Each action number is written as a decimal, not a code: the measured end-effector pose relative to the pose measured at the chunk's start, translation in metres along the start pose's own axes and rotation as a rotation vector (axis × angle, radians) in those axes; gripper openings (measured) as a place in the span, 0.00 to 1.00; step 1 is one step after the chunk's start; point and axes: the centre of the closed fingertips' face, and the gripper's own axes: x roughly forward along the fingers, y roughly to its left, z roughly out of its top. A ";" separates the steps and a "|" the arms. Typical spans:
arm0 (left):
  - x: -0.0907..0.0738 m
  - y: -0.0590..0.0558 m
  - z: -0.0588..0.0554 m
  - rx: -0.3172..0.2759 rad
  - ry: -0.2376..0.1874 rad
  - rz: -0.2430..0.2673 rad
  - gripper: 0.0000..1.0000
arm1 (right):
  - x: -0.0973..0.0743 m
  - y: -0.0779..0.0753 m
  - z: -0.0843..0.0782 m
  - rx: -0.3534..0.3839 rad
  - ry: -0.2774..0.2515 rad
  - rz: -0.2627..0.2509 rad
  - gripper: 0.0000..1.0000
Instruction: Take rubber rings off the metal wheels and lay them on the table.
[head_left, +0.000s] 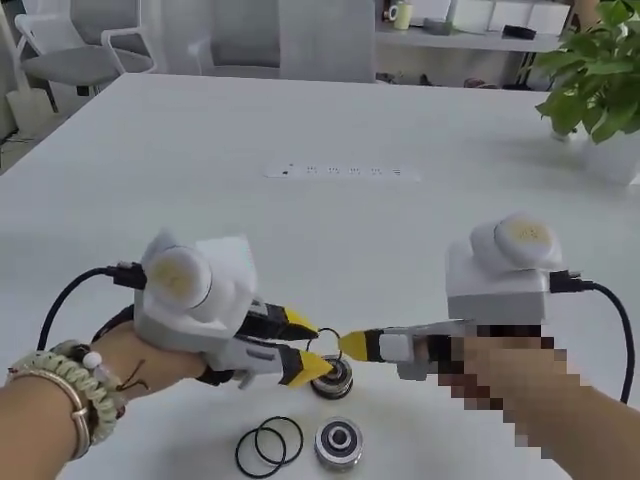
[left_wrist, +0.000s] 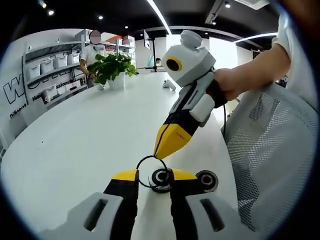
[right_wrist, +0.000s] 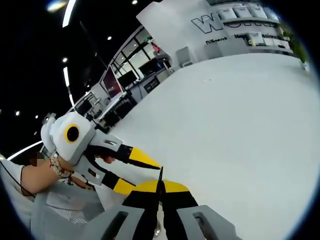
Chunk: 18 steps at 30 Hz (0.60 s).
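Right gripper (head_left: 352, 345) pinches black rubber ring (head_left: 322, 343), left gripper (head_left: 316, 347) clamps silver metal wheel (head_left: 334, 378); two rings (head_left: 270, 445) already at table (head_left: 300, 230) near edge.

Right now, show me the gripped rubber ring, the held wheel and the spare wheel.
rubber ring (left_wrist: 148, 157), left gripper view, top arc of the loop.
held wheel (left_wrist: 161, 178), left gripper view, centre hub.
spare wheel (head_left: 339, 441), head view, top face.

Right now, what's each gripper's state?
Left gripper: shut on the metal wheel.
Right gripper: shut on the rubber ring.
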 end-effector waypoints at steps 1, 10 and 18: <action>-0.001 0.000 0.002 -0.004 -0.004 -0.003 0.21 | -0.002 -0.001 0.003 0.004 -0.013 -0.002 0.00; -0.010 -0.004 0.014 0.020 -0.014 -0.016 0.30 | -0.012 -0.001 0.020 0.045 -0.091 -0.006 0.00; -0.015 -0.008 0.026 0.036 -0.030 -0.031 0.35 | -0.016 -0.001 0.027 0.058 -0.128 -0.003 0.00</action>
